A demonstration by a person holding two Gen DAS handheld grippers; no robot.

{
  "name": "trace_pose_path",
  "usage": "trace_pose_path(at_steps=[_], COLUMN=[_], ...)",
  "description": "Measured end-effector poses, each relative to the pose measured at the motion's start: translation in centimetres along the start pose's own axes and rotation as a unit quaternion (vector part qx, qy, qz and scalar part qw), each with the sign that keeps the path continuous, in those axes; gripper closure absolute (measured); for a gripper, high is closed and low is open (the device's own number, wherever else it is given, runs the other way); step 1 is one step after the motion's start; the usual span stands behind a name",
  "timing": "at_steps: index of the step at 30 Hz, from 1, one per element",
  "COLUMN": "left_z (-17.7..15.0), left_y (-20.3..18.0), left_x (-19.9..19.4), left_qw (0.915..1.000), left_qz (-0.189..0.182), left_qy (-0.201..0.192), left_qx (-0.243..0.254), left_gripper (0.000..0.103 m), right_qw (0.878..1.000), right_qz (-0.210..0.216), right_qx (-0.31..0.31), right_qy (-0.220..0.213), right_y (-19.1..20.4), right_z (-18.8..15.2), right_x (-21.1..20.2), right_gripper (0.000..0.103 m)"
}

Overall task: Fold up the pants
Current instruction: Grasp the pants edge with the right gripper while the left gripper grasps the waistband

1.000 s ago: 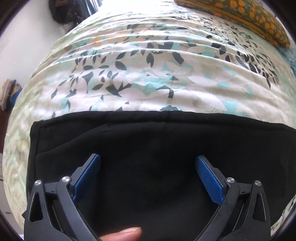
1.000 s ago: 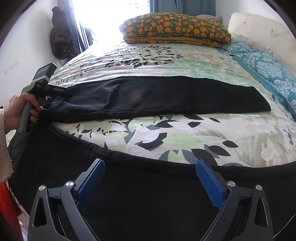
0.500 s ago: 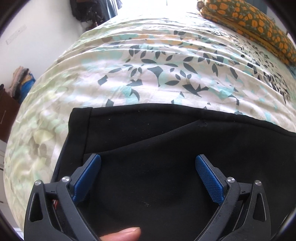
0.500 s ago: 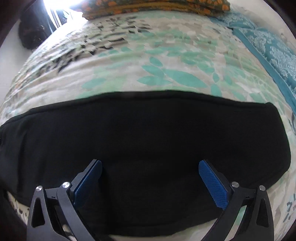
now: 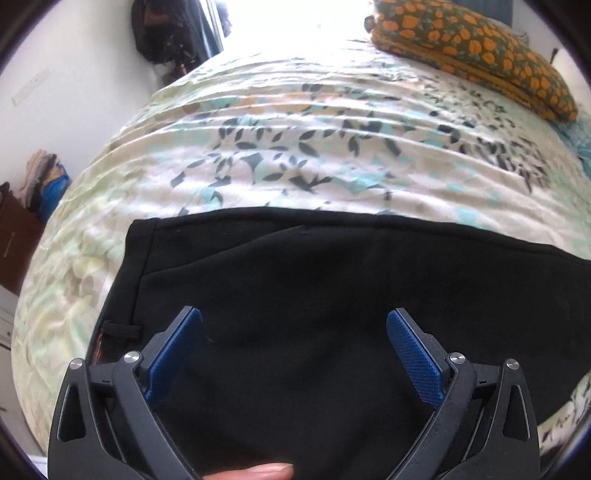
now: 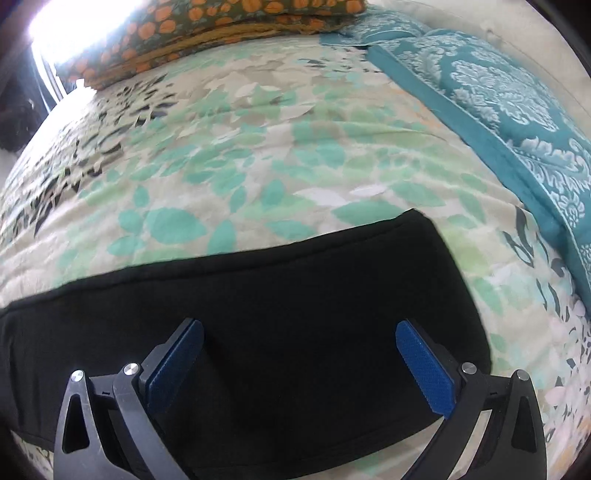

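Note:
Black pants (image 5: 295,288) lie flat on the leaf-print bedspread, folded lengthwise with one leg on the other. The left wrist view shows the waistband end, with a belt loop (image 5: 122,328) at the lower left. My left gripper (image 5: 293,325) is open, jaws spread wide, just above the waist fabric. The right wrist view shows the cuff end of the pants (image 6: 280,317), its corner at the right. My right gripper (image 6: 299,336) is open over the cuff end, holding nothing.
The bedspread (image 5: 314,147) stretches beyond the pants. An orange-flowered pillow (image 5: 480,48) lies at the far side. A teal patterned pillow (image 6: 509,96) lies to the right of the cuffs. Dark clothes (image 5: 166,33) hang by the wall at left.
My right gripper has swung from the near side of the bed to the cuff end of the pants. My left gripper has shifted right, so the waistband corner now shows further in.

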State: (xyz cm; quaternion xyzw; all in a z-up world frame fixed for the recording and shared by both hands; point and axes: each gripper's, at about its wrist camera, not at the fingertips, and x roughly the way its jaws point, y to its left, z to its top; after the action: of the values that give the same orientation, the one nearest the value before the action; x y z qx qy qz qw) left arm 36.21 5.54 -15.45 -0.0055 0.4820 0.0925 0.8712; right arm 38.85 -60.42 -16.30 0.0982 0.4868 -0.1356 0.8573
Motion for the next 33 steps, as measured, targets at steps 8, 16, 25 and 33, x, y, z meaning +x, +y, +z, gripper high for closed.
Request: trace_pose_path(at_steps=[8, 16, 25, 33], left_z=[-1.8, -3.4, -3.0, -6.0], left_y=[-10.9, -11.1, -10.8, -7.8], left_x=[-0.5, 3.2, 2.7, -2.0], left_qw=[0.9947, 0.9961, 0.9968, 0.9969], left_qz=[-0.051, -0.043, -0.035, -0.029], left_qy=[-0.007, -0.007, 0.039, 0.072], left_qx=[0.089, 0.077, 0.061, 0.017], left_gripper=[0.002, 0.0, 0.001, 0.002], right_qw=[0.998, 0.997, 0.996, 0.979], right_qz=[-0.04, -0.034, 0.017, 0.143], right_qx=[0.056, 0.07, -0.029, 0.017], right_qy=[0.013, 0.029, -0.078, -0.145], right_y=[-5.9, -7.1, -3.6, -2.3], right_z=[3.5, 5.2, 1.8, -10.8], right_x=[1.6, 4.5, -6.9, -19.2], right_gripper=[0.0, 0.033, 0.09, 0.092])
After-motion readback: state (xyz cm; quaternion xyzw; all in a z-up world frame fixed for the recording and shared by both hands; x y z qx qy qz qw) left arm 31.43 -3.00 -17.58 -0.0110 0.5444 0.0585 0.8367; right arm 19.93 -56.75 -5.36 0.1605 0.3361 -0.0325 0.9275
